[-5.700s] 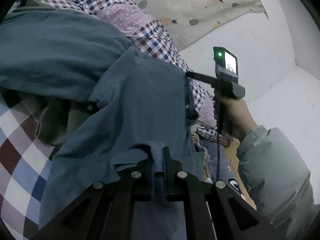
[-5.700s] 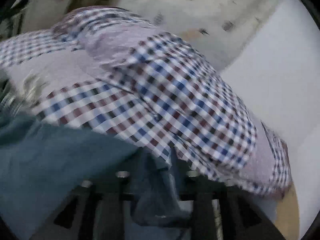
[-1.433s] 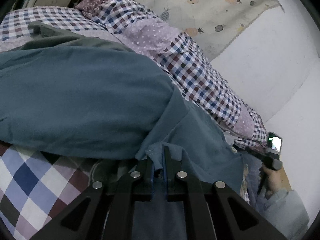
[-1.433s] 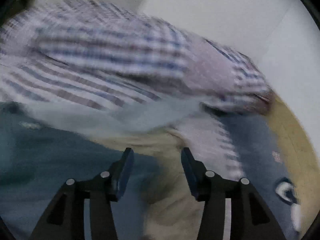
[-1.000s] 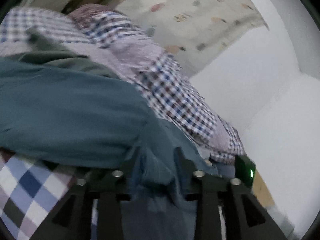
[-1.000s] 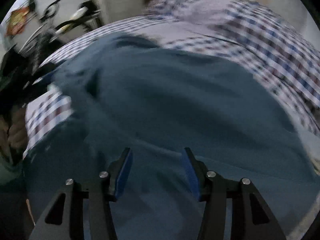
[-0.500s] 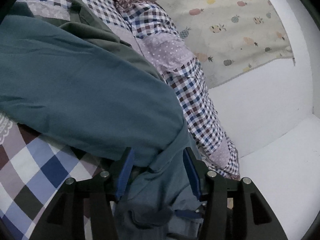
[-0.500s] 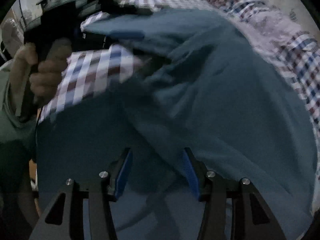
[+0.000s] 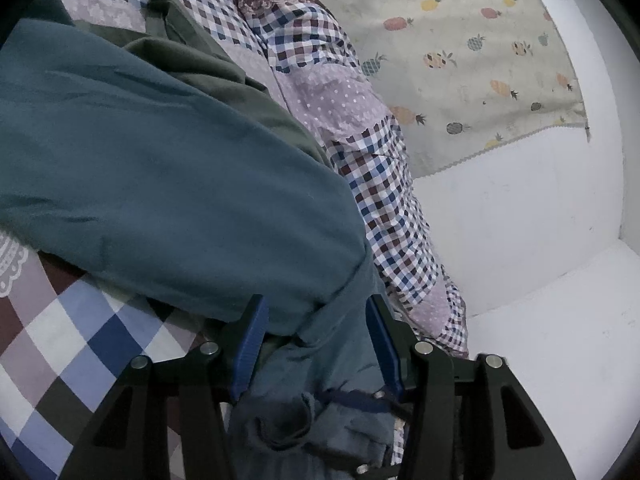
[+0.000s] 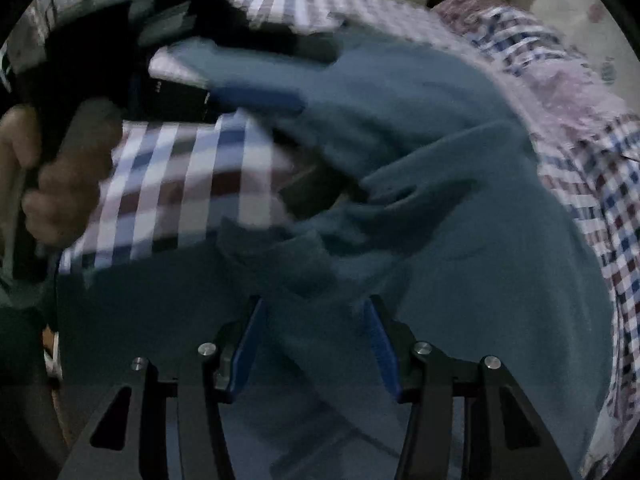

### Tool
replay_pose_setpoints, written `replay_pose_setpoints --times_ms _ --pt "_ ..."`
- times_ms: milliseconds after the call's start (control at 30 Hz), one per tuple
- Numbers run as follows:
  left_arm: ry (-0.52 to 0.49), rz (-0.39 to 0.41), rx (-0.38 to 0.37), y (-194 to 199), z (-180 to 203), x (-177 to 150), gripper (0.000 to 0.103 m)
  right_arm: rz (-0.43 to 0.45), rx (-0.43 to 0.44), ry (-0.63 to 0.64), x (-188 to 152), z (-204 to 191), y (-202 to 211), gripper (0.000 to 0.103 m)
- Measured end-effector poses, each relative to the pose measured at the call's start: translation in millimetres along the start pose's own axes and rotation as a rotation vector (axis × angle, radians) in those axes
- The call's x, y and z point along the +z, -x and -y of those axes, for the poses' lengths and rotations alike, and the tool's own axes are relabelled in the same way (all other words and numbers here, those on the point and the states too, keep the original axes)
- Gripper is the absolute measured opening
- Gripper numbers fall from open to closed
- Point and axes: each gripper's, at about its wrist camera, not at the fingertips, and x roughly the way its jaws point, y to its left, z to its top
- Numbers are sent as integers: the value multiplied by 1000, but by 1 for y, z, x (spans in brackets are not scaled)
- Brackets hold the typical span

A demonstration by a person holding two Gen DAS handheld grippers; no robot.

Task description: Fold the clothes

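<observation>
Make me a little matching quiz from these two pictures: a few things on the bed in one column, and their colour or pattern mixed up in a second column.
Things:
1. garment spread between the hand-held grippers
2. garment lying behind it
3. quilt
4. cloth on the wall

Looks:
A. cream with fruit prints
B. teal blue
C. checked in blue, maroon and white
D. olive green

Pairs: 1-B, 2-D, 3-C, 4-A

Teal blue garment (image 9: 168,184), folded over and rumpled, spread across the checked bedcover (image 9: 384,184)
</observation>
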Motion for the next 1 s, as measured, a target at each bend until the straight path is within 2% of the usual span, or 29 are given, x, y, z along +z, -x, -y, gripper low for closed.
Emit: replay_pose_setpoints --times_ms 67,167,300,433,700,733,800,1000 --pt "-3 -5 0 -1 1 1 54 -24 50 27 -3 -7 4 54" --pt "-9 -9 0 0 2 0 54 -14 1 41 -7 -12 18 54" --pt "-13 -13 1 0 2 0 54 33 6 48 -6 -18 30 54" --pt "0 -9 -3 2 -1 1 54 4 -16 134 7 -32 16 50" --pt "-3 -9 -12 1 1 2 54 -113 -33 157 17 -8 -3 49" --pt "-2 -10 -13 0 1 2 54 -126 -25 157 17 -6 -4 47" --pt "-2 -11 -14 0 1 3 54 -171 -10 186 14 -11 -6 23" --pt "-1 -16 -15 0 1 3 54 -222 34 237 4 -29 8 19"
